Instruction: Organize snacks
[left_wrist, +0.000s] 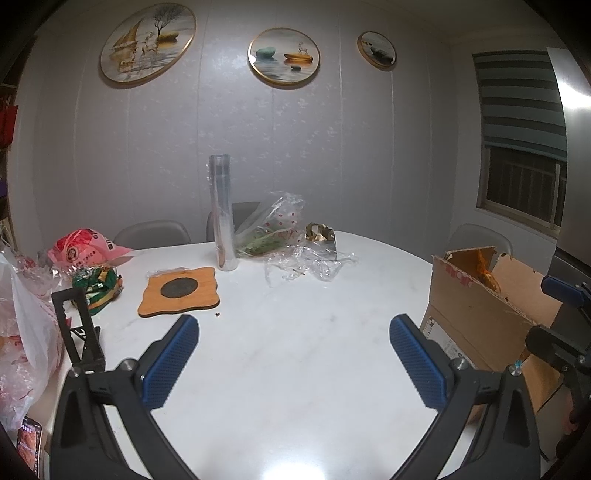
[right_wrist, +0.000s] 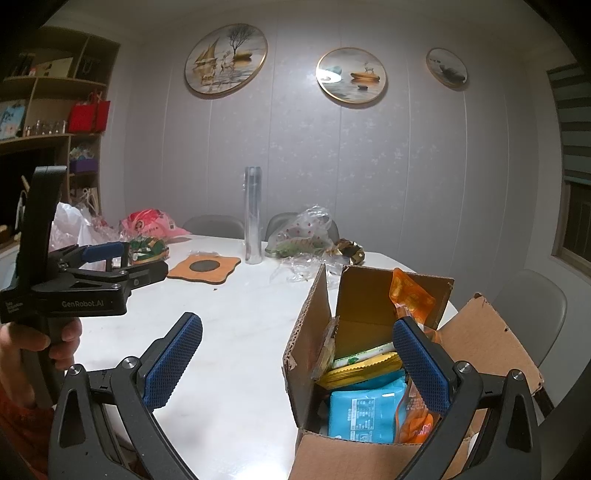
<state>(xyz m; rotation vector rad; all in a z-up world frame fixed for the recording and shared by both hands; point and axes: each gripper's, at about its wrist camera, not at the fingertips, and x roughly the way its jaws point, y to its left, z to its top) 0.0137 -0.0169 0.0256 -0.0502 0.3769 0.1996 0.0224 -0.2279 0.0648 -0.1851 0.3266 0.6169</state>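
Snacks fill the open box (right_wrist: 369, 354) at the table's (right_wrist: 236, 332) right edge: my right wrist view looks down on a blue pack (right_wrist: 364, 413), yellow packs (right_wrist: 360, 373) and orange packs (right_wrist: 412, 295), while my left view shows only the box's outer wall (left_wrist: 476, 317) with one orange pack (left_wrist: 487, 275) poking out. Left gripper (left_wrist: 293, 363) spread wide over bare tabletop, gripping nothing. Right gripper (right_wrist: 297, 363) equally wide, empty, one finger (right_wrist: 421, 365) over the box; only the left view shows a phone (left_wrist: 29, 443).
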